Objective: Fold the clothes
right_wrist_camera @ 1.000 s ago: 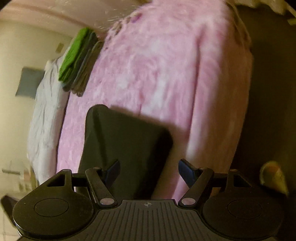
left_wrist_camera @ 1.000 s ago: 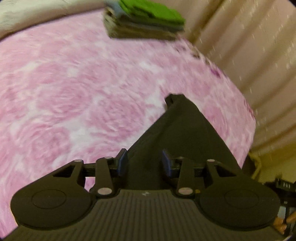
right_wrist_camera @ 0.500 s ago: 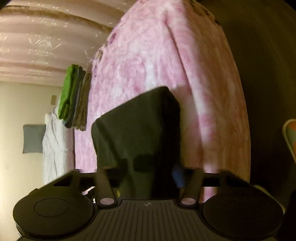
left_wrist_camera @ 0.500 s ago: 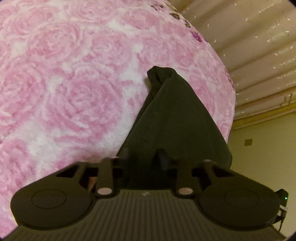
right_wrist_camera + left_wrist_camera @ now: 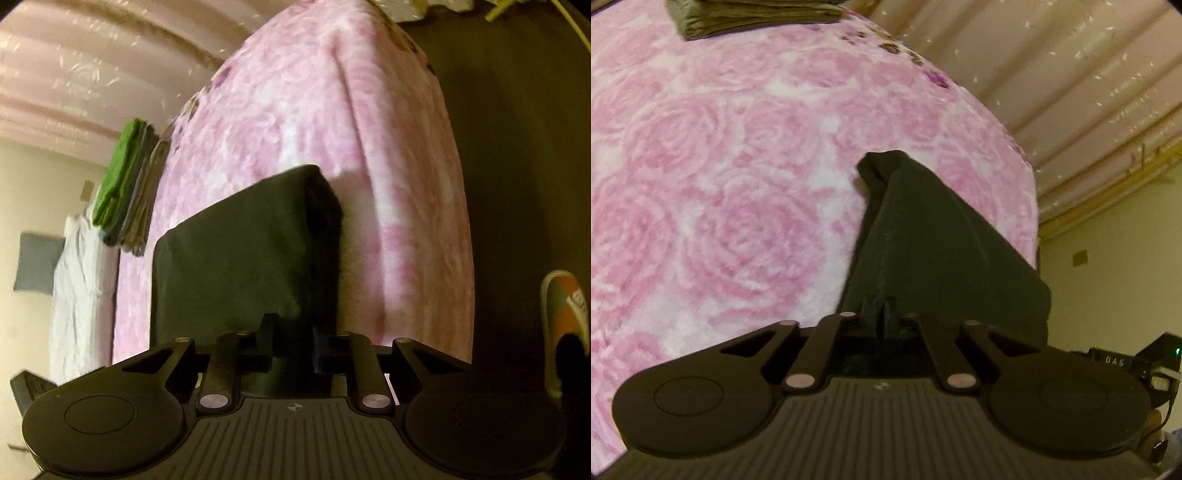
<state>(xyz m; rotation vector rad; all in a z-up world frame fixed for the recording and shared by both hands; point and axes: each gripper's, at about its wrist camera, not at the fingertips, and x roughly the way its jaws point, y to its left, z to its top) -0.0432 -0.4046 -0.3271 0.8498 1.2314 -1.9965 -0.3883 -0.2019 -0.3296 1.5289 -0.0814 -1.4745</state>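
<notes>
Pink rose-patterned plush blanket [image 5: 738, 177] covers the bed, pale pleated curtain [image 5: 1052, 74] behind it. Left gripper [image 5: 886, 317] has fingers pinched nearly together, clamped on near edge of the dark olive-black folded garment [image 5: 934, 243]; cloth rises from the jaws to a bunched corner resting on the blanket near its right edge. Right gripper [image 5: 291, 343] also closed tight on the same dark garment [image 5: 243, 254], gripping its near edge; the cloth stands as a flat folded panel in front of the pink blanket [image 5: 314, 110], rounded fold at top right. Stack of folded clothes, green on top over grey and khaki layers [image 5: 125, 184], sits at far end of the bed, well apart from the garment. White crumpled sheet [image 5: 77, 288] beside the stack. Multicoloured slipper [image 5: 565, 317] on dark floor at right.
</notes>
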